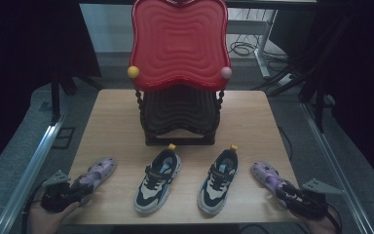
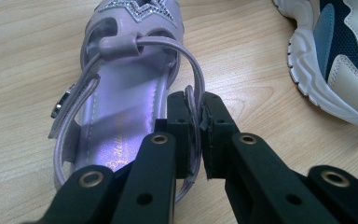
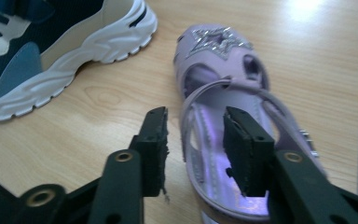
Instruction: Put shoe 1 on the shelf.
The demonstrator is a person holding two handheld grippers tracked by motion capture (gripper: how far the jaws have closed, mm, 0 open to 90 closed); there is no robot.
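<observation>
- High view: we're seeing the wooden table (image 1: pixel 121 117) with four shoes in a row along the lower half of the frame, and a red two-tier rack (image 1: pixel 179 44) standing at top centre.
- We're holding the left gripper (image 1: pixel 80 194) at lower left, sitting on the heel end of the left purple sandal (image 1: pixel 97 171); the sandal's toe is pointing up and right in the frame.
- We're holding the right gripper (image 1: pixel 283 190) at lower right, at the heel end of the right purple sandal (image 1: pixel 268 175); its toe is pointing up and left.
- Two navy-and-cream sneakers are lying between the sandals: left sneaker (image 1: pixel 159 179), right sneaker (image 1: pixel 219 180), each well apart from the sandals.
- Left gripper view: we're seeing the jaws pressed together on the sandal's (image 2: pixel 121 116) thin heel strap (image 2: pixel 193 100), strap pinched between the pads at frame centre. Sandal sole is resting on the table; sneaker (image 2: pixel 335 60) at upper right.
- Right gripper view: we're seeing the jaws standing partly apart, straddling the left-hand side strap (image 3: pixel 191 116) of the sandal (image 3: pixel 223 79) at frame centre. The strap is sitting in the gap, nearer the right-hand jaw; pads aren't pressing it as far as we can tell. Sneaker (image 3: pixel 51 51) at upper left.
</observation>
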